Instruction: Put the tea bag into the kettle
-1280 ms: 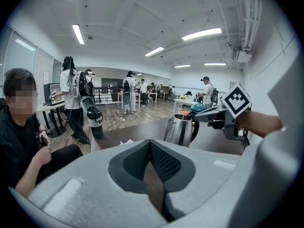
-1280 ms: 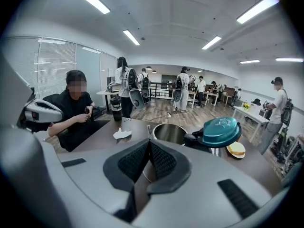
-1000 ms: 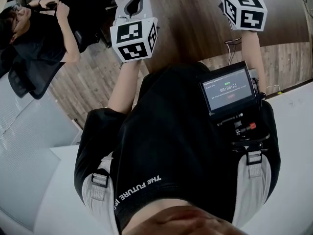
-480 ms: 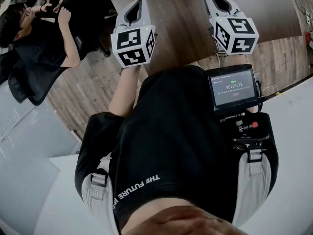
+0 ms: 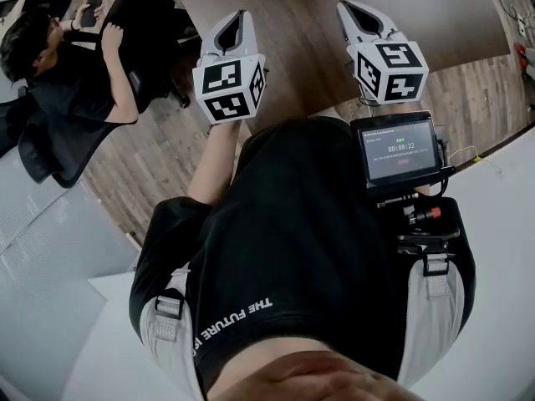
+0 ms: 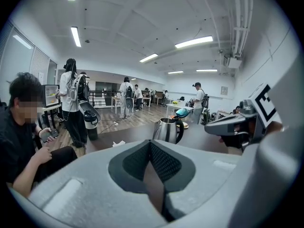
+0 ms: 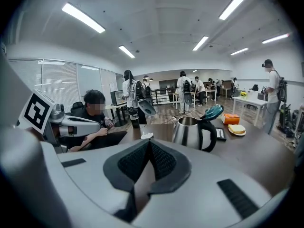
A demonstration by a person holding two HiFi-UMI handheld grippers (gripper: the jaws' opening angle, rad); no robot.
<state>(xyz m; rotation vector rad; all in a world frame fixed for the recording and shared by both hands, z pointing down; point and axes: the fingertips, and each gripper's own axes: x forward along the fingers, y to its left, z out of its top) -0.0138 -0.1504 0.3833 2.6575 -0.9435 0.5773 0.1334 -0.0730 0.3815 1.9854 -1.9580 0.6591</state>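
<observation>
Dark table (image 7: 259,153) bears open-lidded kettle (image 7: 194,133); wood floor (image 5: 150,153) around.

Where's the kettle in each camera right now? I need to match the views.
Head view: not identifiable; only a dark sliver shows at the top edge.
Left gripper view: steel kettle just right of centre, above the jaws.
Right gripper view: kettle right of centre, teal lid raised.
Shared landmark: the seated person in black, at the left in all three views.

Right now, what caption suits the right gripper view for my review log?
Right gripper, shut and empty, faces the open-lidded steel kettle on the brown table.
</observation>
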